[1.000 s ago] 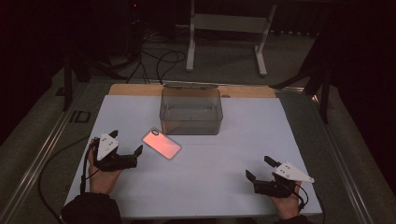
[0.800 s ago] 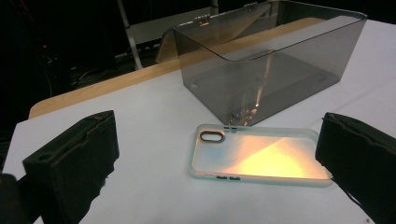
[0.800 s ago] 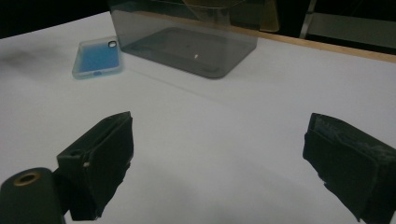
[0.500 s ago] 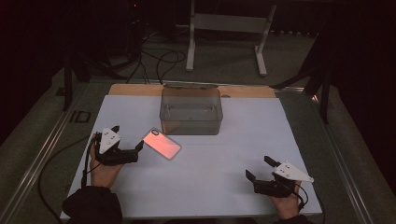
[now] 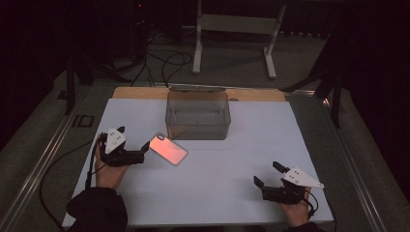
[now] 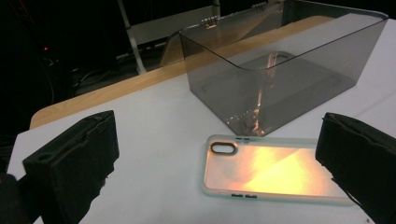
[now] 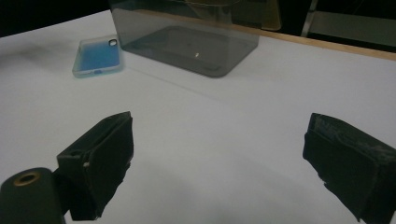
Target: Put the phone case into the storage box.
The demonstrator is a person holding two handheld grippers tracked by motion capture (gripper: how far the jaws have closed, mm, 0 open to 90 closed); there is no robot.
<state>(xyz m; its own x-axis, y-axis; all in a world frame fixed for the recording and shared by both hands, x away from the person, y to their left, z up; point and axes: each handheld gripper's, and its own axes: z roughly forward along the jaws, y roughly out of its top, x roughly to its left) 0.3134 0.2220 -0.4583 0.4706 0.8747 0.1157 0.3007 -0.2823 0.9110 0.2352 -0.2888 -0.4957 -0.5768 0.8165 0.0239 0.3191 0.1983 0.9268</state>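
Left tool (image 5: pixel 131 146): held low over the counter (image 5: pixel 232 203) at its left side, jaws spread wide, pointing right and a little forward. Left hand (image 5: pixel 107 166) grips it from behind, dark sleeve (image 5: pixel 96 210) at the near edge. In the left gripper view both jaws stand far apart, nothing between the pads.

Right tool (image 5: pixel 269 175): near the right front corner, jaws also wide apart, pointing left and forward. Right hand (image 5: pixel 296 209) under it, palm wrapped around the body. Cables trail back from both.

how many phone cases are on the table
1. The phone case lies flat on the white table, just in front of the clear bin's left corner, beside the open left gripper. The bin looks empty.
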